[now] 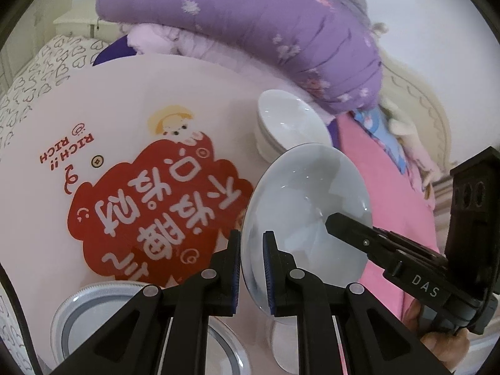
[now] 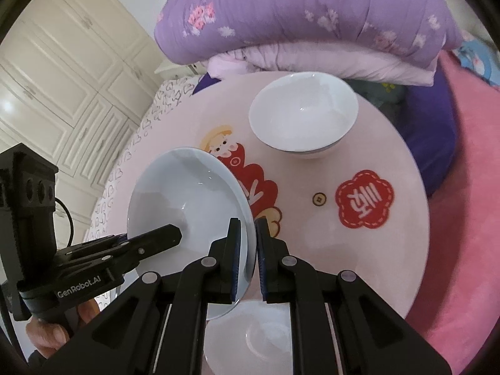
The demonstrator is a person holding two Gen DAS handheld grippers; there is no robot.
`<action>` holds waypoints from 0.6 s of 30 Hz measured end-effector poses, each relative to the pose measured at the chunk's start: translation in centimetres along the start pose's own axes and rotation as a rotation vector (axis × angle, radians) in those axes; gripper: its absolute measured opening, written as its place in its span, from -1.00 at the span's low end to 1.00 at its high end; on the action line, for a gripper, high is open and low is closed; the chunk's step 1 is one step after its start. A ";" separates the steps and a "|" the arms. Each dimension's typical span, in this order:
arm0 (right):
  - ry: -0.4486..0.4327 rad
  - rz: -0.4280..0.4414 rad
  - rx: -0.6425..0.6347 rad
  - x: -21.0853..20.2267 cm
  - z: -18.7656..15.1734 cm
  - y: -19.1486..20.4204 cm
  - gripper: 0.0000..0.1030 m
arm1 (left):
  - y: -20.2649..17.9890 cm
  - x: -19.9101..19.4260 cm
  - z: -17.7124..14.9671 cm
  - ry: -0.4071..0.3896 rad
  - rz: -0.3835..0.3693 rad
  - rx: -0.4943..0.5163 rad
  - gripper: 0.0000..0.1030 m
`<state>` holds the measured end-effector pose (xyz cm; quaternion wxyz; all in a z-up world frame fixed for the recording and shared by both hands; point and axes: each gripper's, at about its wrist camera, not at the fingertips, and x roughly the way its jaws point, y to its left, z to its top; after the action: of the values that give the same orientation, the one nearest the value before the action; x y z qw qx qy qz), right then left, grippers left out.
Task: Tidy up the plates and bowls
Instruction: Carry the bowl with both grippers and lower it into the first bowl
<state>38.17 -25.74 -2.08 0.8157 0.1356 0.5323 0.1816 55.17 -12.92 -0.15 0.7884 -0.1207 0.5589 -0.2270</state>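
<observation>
The round pink table (image 2: 359,259) carries everything. Toward its far edge, beside the folded purple quilt (image 2: 312,15), sits the stack of white bowls (image 2: 303,118). Nearer than that stack, lifted and tipped, is the pale blue bowl (image 2: 187,206). The left gripper (image 1: 251,272) and the right gripper (image 2: 248,256) each clamp opposite sides of its rim, the stack straight ahead of both. A white plate (image 2: 259,337) seems to lie below.

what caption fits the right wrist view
Both tongs grip a pale blue bowl by opposite rims above the pink table.
</observation>
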 end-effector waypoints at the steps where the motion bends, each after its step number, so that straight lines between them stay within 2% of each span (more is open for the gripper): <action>1: -0.005 -0.004 -0.002 -0.6 -0.2 0.1 -0.81 | -0.3 -0.4 -0.1 0.001 -0.004 0.009 -0.81; 10: -0.026 -0.010 0.008 -4.5 -3.0 -0.2 -0.81 | -2.7 -2.2 -2.8 0.045 -0.047 0.085 -0.81; 18: -0.028 -0.034 0.027 -6.0 -5.3 -0.8 -0.81 | -4.5 -2.5 -4.8 0.069 -0.064 0.124 -0.81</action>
<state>31.27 -28.96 0.38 0.8241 0.1402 0.5253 0.1587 49.04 -15.33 2.26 0.7671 -0.0817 0.5663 -0.2901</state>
